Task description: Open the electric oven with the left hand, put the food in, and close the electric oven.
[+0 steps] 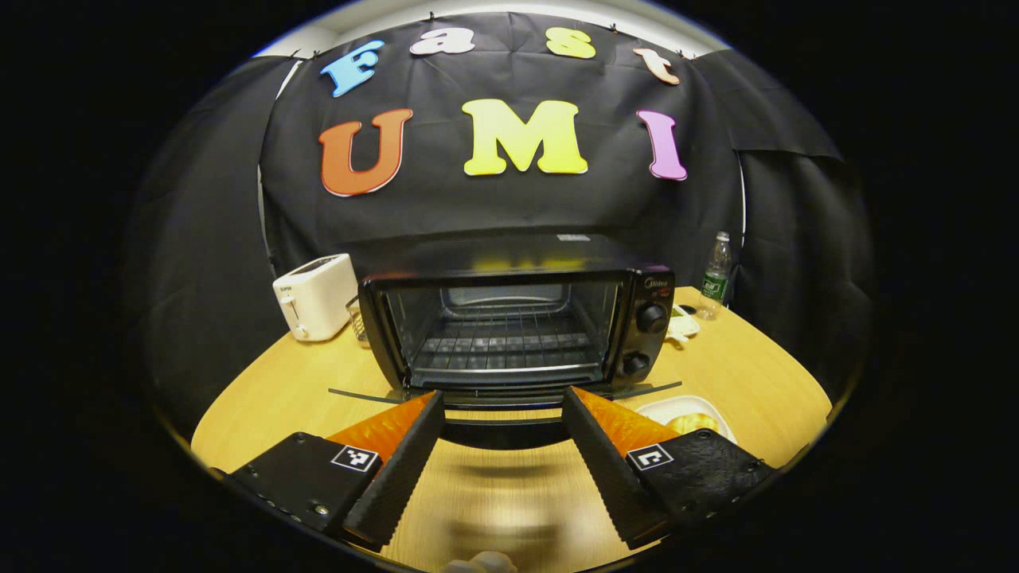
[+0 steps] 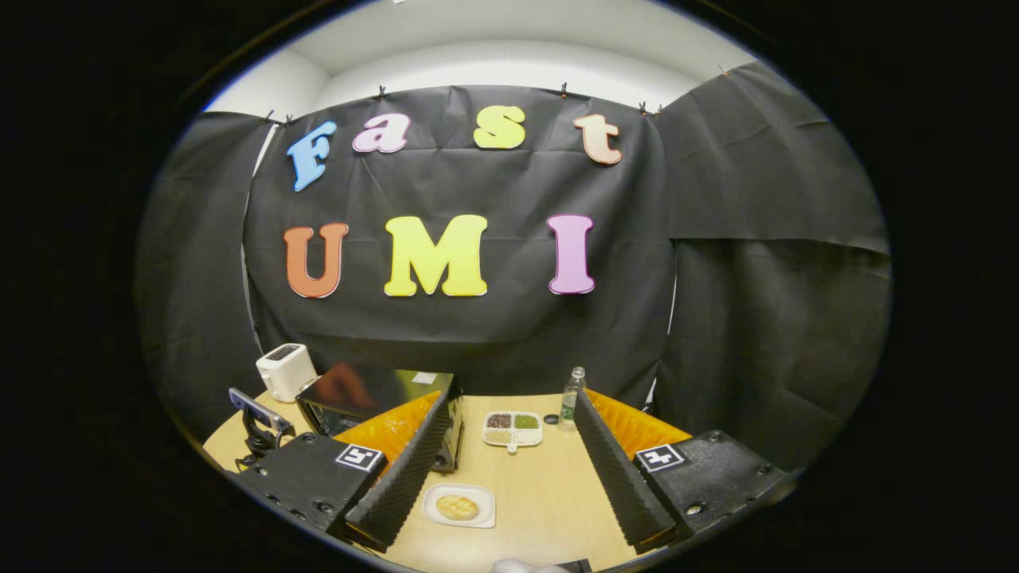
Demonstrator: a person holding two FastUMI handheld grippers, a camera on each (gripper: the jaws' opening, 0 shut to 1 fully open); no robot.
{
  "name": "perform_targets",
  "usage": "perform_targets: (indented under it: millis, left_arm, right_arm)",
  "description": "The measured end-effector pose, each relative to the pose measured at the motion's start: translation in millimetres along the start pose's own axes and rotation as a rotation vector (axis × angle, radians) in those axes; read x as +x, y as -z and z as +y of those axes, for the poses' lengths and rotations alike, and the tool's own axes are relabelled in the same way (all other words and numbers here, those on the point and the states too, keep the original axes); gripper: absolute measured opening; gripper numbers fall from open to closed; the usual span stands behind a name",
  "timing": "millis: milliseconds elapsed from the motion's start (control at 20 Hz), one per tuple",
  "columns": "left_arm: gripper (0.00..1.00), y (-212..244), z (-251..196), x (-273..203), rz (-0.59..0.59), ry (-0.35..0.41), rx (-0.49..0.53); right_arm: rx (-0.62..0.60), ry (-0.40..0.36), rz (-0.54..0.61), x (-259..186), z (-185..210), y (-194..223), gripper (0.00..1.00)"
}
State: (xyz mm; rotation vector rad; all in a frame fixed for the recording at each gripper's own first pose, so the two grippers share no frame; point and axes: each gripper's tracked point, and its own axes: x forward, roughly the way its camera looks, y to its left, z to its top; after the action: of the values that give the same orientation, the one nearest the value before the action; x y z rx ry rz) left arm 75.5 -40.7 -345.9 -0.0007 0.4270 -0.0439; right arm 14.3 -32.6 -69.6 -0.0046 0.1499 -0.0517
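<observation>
The black electric oven (image 1: 517,318) stands mid-table with its glass door (image 1: 509,395) folded down flat and a bare wire rack (image 1: 501,342) inside. My left gripper (image 1: 503,394) is open just in front of the lowered door, holding nothing. A round piece of bread (image 2: 458,507) lies on a white plate (image 2: 480,519) to the right of the oven (image 2: 382,390). My right gripper (image 2: 508,394) hovers open above and behind that plate, apart from it. The same bread (image 1: 692,422) peeks out beside the left gripper's right finger. The left gripper (image 2: 255,418) also appears far left in the right gripper view.
A white toaster (image 1: 314,296) stands left of the oven. Behind the oven's right side are a divided dish of beans (image 2: 513,428) and a plastic bottle (image 2: 570,399). The round wooden table (image 1: 740,366) ends at black cloth walls.
</observation>
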Motion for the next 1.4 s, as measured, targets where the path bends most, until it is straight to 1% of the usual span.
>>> perform_targets:
  millis: [100, 400, 600, 700, 800, 900, 1050, 1150, 1400]
  left_arm:
    - [0.98, 10.0, -1.2, -4.9, 0.017, 0.002, 0.016]
    - [0.98, 50.6, -0.6, -10.7, 0.114, 0.005, -0.003]
    - [0.98, 94.2, -0.2, -11.0, 0.252, 0.008, -0.054]
    - [0.96, 113.0, 2.2, -11.1, 0.308, 0.0, -0.105]
    - [0.98, 115.7, 4.1, -9.5, 0.319, -0.003, -0.122]
    - [0.98, 115.5, 1.4, -10.4, 0.319, 0.002, -0.087]
    - [0.95, 117.8, -0.5, -7.4, 0.316, 0.003, -0.046]
    - [0.94, 122.3, 0.0, -6.6, 0.335, 0.002, -0.048]
    - [0.94, 118.8, 1.4, -8.7, 0.322, 0.007, -0.037]
  right_arm:
    - [0.001, -0.002, 0.012, 0.6, 1.2, 6.0, 1.0]
    - [0.005, -0.005, 0.031, -2.3, 2.5, 17.3, 1.0]
    - [0.004, -0.009, 0.046, -3.1, 6.4, 25.5, 1.0]
    - [0.0, -0.01, 0.055, -1.5, 6.9, 29.7, 1.0]
    - [-0.005, -0.009, 0.068, -1.5, 6.0, 35.8, 1.0]
    - [-0.003, -0.005, 0.077, -0.4, 3.6, 40.3, 1.0]
    - [0.009, -0.003, 0.091, 0.2, 3.0, 45.5, 1.0]
    - [0.011, -0.003, 0.094, 0.4, 1.8, 46.0, 1.0]
    - [0.01, -0.013, 0.093, 1.2, 5.9, 45.7, 1.0]
